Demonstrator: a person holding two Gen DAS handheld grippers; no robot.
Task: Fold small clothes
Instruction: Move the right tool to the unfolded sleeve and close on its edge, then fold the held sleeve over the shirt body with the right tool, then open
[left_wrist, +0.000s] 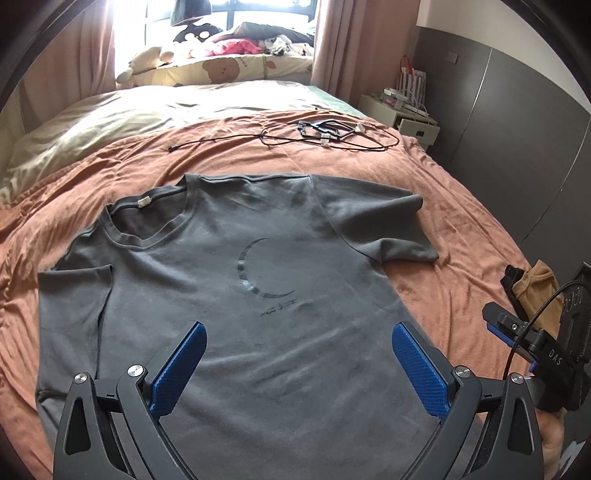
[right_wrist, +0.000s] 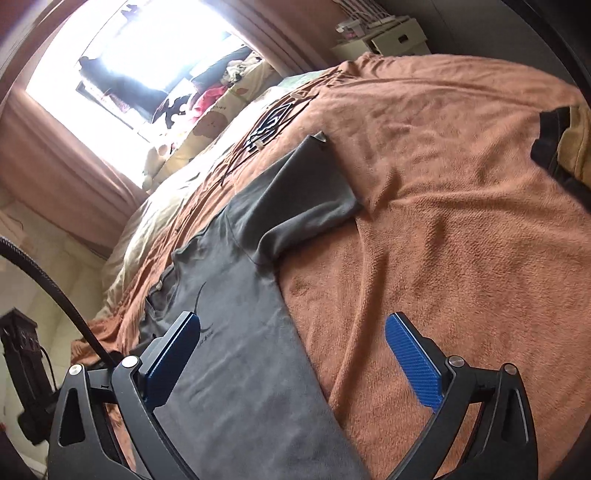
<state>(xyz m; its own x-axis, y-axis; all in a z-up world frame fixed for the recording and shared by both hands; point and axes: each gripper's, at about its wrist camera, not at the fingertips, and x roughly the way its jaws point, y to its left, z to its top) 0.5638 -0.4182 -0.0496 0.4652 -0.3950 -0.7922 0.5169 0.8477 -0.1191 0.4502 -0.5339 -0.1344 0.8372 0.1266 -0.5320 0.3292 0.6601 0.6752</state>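
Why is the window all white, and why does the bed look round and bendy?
In both wrist views the window is blown out by daylight, washing out the pillows beneath. The fisheye lens curves the orange blanket and darkens the corners. The right wrist view is tilted and slightly soft; the grey T-shirt looks sharper in the left.

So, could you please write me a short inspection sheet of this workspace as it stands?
Surface: bed under an orange blanket, rumpled.
Job's things: grey T-shirt spread flat, front up, unfolded; tan garment at the right edge.
Clutter: black frame pieces on the far blanket.
Grippers: left hand-held gripper open over the hem; right hand-held gripper open over the shirt's side edge.
Cables: thin black cord looped beside the frame pieces.
Surroundings: window sill with plush toys, curtains, nightstand.
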